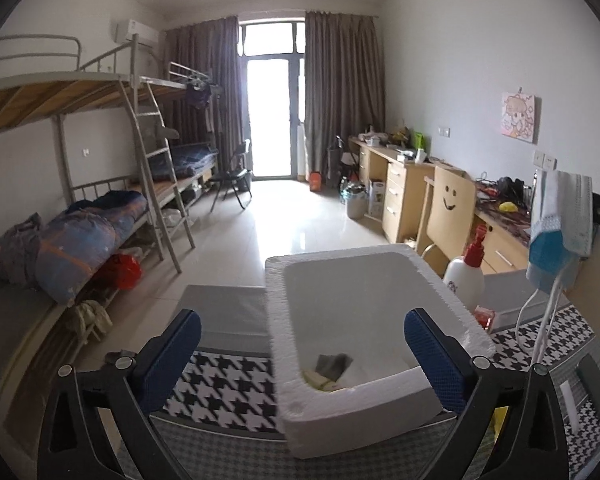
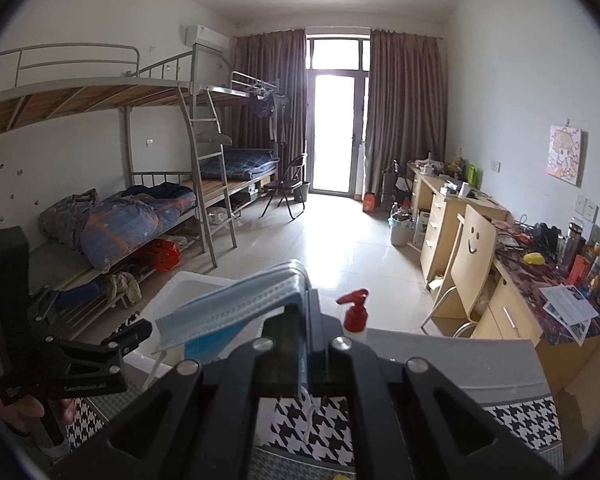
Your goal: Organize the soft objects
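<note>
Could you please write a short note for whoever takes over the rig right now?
Right tongs: shut on the blue face masks, held in the air to the right of the white foam box.
Left tongs: open, empty, straddling the foam box.
Done: a grey cloth and something yellowish already lie in the box.
Left: drop the masks into the box.

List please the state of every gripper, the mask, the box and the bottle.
Left gripper: open, fingers either side of the box's near wall.
Right gripper: shut on face mask.
Face mask: held up, folded.
Foam box: open, some cloths inside.
Spray bottle: upright, capped.
</note>
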`<state>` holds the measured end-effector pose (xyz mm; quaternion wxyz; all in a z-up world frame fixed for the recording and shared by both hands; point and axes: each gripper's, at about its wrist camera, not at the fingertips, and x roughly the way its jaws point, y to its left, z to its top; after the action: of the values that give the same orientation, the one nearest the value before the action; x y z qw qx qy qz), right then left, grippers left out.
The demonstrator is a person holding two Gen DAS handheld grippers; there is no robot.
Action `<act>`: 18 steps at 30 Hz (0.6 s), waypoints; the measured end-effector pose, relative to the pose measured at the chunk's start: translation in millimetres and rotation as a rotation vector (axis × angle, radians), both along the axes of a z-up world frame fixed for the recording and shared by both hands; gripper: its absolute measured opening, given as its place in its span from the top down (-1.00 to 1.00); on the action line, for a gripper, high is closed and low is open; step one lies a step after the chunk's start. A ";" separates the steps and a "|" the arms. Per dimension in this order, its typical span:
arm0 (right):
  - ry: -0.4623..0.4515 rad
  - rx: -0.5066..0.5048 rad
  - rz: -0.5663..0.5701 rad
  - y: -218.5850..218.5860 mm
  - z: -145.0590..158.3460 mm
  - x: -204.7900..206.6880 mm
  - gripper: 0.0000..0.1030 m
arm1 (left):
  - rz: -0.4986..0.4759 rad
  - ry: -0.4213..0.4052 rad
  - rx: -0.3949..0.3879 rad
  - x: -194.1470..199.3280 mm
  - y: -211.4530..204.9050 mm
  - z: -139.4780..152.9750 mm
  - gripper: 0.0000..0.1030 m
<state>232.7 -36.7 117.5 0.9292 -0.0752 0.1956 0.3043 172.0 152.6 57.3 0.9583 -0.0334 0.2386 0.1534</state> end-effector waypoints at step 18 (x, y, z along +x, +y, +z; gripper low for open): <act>0.023 0.000 0.086 41.9 3.2 3.8 0.91 | 0.070 -0.069 -0.034 -37.9 27.2 0.7 -0.98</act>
<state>236.4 5.2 120.8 0.9130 -0.0798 0.2028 0.3448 134.1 179.8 57.9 0.9593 -0.0635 0.2068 0.1813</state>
